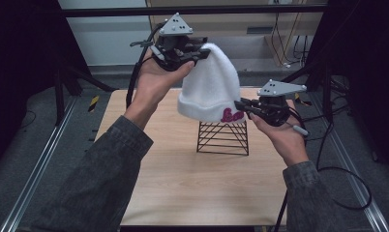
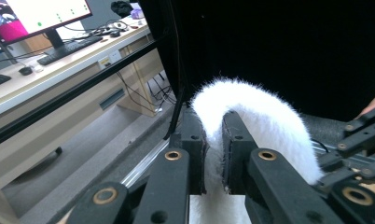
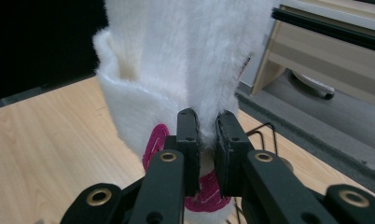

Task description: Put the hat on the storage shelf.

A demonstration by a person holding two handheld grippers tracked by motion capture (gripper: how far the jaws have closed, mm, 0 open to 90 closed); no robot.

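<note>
The white beanie [image 1: 211, 84] hangs in the air above the black wire stand [image 1: 223, 137] on the surface [image 1: 183, 179], the left tool [image 1: 185, 54] pinching its crown and the right tool [image 1: 245, 105] its cuff, so lowering it squarely, cuff first, probably suits best.

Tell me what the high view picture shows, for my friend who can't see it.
Two hands hold a fluffy white hat up in the air above a black wire stand on a wooden table. The left gripper pinches the hat's top, and the right gripper pinches its folded brim beside pink lettering.
</note>
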